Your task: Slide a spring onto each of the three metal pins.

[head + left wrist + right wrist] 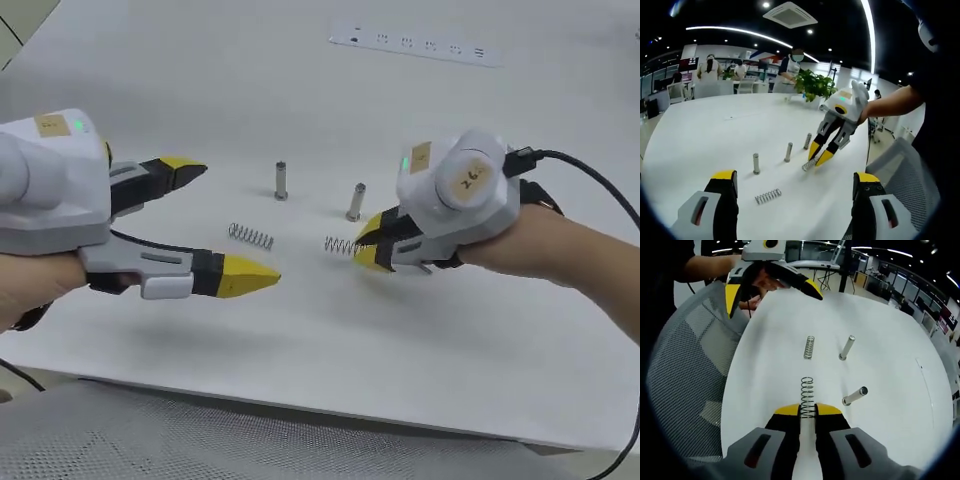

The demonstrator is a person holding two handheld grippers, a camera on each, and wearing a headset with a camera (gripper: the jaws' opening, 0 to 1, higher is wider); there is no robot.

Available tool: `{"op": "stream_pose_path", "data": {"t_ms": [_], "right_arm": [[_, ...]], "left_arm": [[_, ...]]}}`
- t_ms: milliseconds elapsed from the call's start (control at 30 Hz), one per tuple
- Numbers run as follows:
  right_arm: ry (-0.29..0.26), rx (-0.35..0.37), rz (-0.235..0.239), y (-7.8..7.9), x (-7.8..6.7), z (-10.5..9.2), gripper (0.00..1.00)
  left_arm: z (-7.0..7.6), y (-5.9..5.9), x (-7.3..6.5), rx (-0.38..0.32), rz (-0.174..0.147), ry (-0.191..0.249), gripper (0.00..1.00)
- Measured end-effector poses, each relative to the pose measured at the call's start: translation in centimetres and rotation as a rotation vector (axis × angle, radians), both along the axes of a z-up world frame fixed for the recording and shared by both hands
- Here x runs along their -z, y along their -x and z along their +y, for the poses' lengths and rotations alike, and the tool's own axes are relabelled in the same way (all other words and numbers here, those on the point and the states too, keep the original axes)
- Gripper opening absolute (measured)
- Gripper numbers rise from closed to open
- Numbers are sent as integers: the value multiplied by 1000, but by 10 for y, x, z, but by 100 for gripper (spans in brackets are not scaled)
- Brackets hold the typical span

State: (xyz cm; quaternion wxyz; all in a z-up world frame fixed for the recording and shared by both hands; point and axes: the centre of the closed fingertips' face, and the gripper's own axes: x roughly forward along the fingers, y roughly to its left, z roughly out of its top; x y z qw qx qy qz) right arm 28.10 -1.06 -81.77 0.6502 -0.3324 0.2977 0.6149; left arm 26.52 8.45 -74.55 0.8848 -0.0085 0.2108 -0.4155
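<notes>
Yellow-tipped white left gripper (232, 222) hovers, jaws wide apart; matching right gripper (363, 250) clamps one coiled steel spring (340, 245) near a grey metal pin (356, 201).

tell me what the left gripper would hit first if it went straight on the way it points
Probably the loose spring lying ahead of the open left gripper, then the nearest pin behind it. Its height over the table is unclear, so it might pass above.

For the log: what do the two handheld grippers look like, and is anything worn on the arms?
Both the left gripper and right gripper have white-grey bodies, black jaws with pointed yellow tips, a tan sticker and a green light. A black cable leaves the right one. Forearms are bare.
</notes>
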Motion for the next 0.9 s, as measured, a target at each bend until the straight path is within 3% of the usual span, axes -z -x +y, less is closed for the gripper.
{"op": "stream_pose_path", "data": {"t_ms": [233, 333, 433, 667, 900], "right_arm": [[-2, -17, -15, 3, -14, -6, 8], [-7, -27, -18, 8, -21, -7, 8], [1, -39, -21, 12, -25, -9, 8], [1, -45, -37, 16, -28, -11, 8], [1, -51, -47, 25, -29, -13, 8]], "left_arm": [[-12, 1, -5, 37, -9, 5, 89], [-22, 5, -5, 85, -8, 8, 85], [-31, 9, 1, 143, -12, -30, 84], [-48, 8, 7, 199, -15, -46, 73], [-70, 14, 13, 294, -26, -72, 60]]}}
